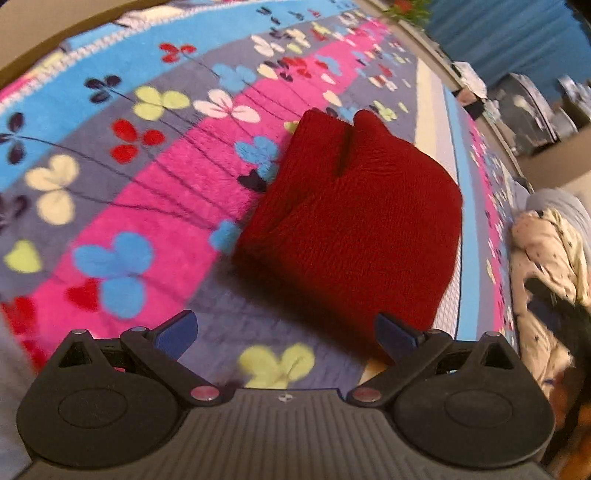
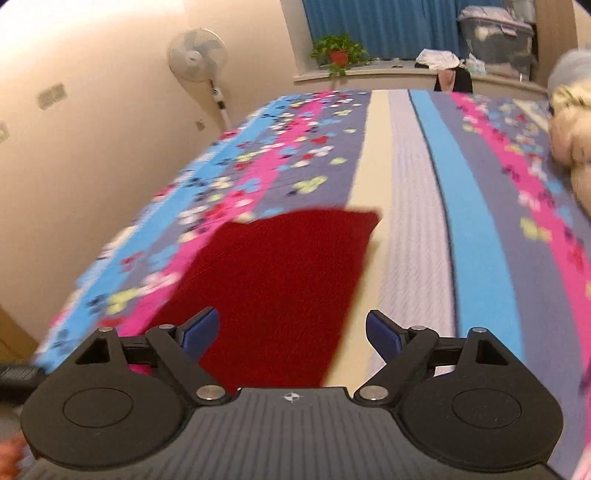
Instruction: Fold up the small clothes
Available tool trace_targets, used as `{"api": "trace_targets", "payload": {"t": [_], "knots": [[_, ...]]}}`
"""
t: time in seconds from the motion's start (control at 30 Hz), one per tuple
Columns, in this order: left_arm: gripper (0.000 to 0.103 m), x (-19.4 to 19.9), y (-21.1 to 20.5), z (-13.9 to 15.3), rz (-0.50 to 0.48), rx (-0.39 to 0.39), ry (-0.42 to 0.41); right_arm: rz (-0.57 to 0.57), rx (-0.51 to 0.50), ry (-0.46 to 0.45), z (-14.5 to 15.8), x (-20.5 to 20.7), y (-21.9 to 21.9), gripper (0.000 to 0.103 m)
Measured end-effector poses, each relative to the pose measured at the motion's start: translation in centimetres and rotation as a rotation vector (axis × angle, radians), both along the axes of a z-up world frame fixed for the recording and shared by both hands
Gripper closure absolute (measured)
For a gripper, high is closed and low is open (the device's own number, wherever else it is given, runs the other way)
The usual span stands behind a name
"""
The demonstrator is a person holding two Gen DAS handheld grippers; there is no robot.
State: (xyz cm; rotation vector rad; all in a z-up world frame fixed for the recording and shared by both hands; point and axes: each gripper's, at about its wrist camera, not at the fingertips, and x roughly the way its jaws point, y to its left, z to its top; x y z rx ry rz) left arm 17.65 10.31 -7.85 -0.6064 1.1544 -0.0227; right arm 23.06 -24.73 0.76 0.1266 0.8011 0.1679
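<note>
My left hand-held gripper hangs over the bed with its jaws spread wide and nothing between them. Its blue fingertips show bare against the bedspread. Just ahead lies the red knit, folded into a thick packet on the flowered blanket, its right edge reaching the pale stripe of the cover. A slit or fold line runs down from its far edge. The right fingertip of this gripper overlaps the near corner of the knit in the picture; whether it touches I cannot tell.

My right hand-held gripper is also open, jaws apart, gripping nothing. Seen from it, the red knit lies flat under and ahead of the fingers, straddling the pink and grey bands and the cream stripe. The picture is blurred, so the knit's edges are soft.

At the right edge of the bed is a heap of cream fabric with dark specks, well apart from the knit. Beyond the bed stand a white fan against the wall, a potted plant on the sill, a blue curtain and a grey bin.
</note>
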Motion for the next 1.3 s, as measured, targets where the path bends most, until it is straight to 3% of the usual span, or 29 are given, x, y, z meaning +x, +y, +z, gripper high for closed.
{"api": "trace_targets", "payload": {"t": [0.13, 0.23, 0.33, 0.43, 0.47, 0.5, 0.53, 0.6, 0.63, 0.7, 0.8, 0.9, 0.97, 1.07, 1.1, 1.2, 1.3], "knots": [[0.001, 3.2, -1.2, -1.8, 0.036, 0.006, 0.036, -0.075, 0.050, 0.130, -3.3, 10.5, -2.9, 0.014], [0.001, 5.0, -1.6, -3.2, 0.051, 0.028, 0.064, -0.090, 0.149, 0.230, -6.6, 17.0, -3.9, 0.014], [0.001, 6.0, -1.6, -5.6, 0.063, 0.037, 0.148, -0.079, 0.157, 0.271, -9.3, 21.4, -3.4, 0.013], [0.000, 6.7, -0.7, -7.7, 0.093, -0.020, 0.184, -0.069, 0.146, 0.297, -11.6, 24.2, -2.8, 0.010], [0.006, 7.1, -0.2, -7.8, 0.107, -0.021, 0.181, -0.064, 0.177, 0.335, -12.4, 24.9, -2.9, 0.019], [0.031, 7.5, 0.1, -7.5, 0.118, -0.013, 0.151, -0.062, 0.201, 0.375, -13.0, 25.3, -3.0, 0.056], [0.037, 7.9, 0.2, -7.0, 0.096, -0.022, 0.122, -0.047, 0.194, 0.411, -13.5, 25.4, -2.9, 0.066], [0.056, 9.5, 0.1, -6.0, 0.045, 0.026, 0.117, -0.021, 0.160, 0.369, -13.0, 24.3, -2.8, 0.076], [0.058, 10.5, 0.1, -5.7, 0.011, 0.046, 0.112, -0.032, 0.164, 0.351, -12.6, 23.4, -3.1, 0.077], [0.060, 13.8, 0.8, -4.9, -0.031, 0.087, 0.103, -0.108, 0.176, 0.341, -12.3, 20.5, -4.7, 0.079], [0.060, 21.2, 0.0, -3.4, -0.177, 0.182, 0.028, -0.266, 0.246, 0.313, -12.6, 13.2, -7.3, 0.081], [0.060, 28.6, -4.5, -2.6, -0.393, 0.280, -0.041, -0.461, 0.422, 0.273, -13.9, 3.5, -7.8, 0.082], [0.059, 31.8, -8.3, -2.5, -0.491, 0.349, -0.060, -0.547, 0.504, 0.201, -14.6, -1.5, -6.0, 0.082], [0.055, 33.1, -10.4, -2.5, -0.503, 0.387, -0.056, -0.609, 0.518, 0.124, -15.0, -4.3, -3.7, 0.080], [0.048, 32.8, -10.1, -2.5, -0.498, 0.401, -0.062, -0.621, 0.503, 0.115, -14.9, -4.1, -3.6, 0.074], [0.030, 31.8, -7.3, -2.0, -0.453, 0.418, -0.102, -0.629, 0.461, 0.130, -14.0, -2.8, -4.7, 0.060], [0.030, 31.3, -3.8, -1.2, -0.392, 0.381, -0.124, -0.608, 0.344, 0.041, -11.8, -1.6, -6.0, 0.049]]}}
